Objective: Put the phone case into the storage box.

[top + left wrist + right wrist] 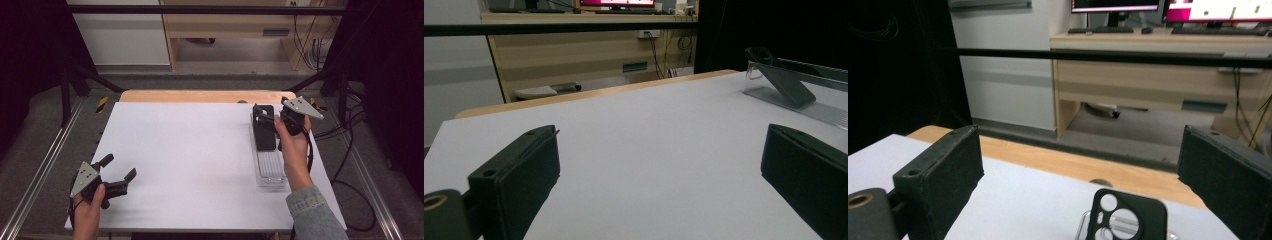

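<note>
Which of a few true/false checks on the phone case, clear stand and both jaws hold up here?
1. The black phone case leans in the clear stand. True.
2. The right gripper has its jaws shut on the case. False: the jaws are open, the case sits between and below them.
3. The left gripper is open over bare table. True.
4. The stand is at the table's left side. False: it is at the right side.

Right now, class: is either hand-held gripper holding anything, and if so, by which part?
Nothing is held. The left hand-held gripper is open over bare table; the right hand-held gripper is open above the black phone case.
</note>
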`<action>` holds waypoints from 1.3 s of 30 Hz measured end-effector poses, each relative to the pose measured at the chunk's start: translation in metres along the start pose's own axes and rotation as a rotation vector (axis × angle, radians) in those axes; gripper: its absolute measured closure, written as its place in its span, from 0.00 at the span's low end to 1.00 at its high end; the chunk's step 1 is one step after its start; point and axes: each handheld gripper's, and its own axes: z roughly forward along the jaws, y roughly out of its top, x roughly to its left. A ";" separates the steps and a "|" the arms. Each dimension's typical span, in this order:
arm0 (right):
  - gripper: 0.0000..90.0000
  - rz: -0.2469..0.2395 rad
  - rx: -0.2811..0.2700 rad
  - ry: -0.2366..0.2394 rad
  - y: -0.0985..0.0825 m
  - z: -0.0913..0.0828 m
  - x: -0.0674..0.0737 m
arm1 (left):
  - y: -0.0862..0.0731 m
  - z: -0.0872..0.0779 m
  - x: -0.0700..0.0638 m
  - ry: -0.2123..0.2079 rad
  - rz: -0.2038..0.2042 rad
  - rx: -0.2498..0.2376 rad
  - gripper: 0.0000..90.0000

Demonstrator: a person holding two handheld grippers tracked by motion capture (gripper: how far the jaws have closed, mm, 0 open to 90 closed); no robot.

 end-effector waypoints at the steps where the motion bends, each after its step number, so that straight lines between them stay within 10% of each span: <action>1: 0.05 -0.010 -0.005 -0.006 0.000 -0.001 0.000 | 0.000 0.000 0.000 -0.001 0.001 -0.001 0.03; 39: 0.04 -0.009 -0.043 -0.048 0.004 -0.034 -0.025 | 0.000 -0.002 0.002 0.001 -0.022 -0.010 0.02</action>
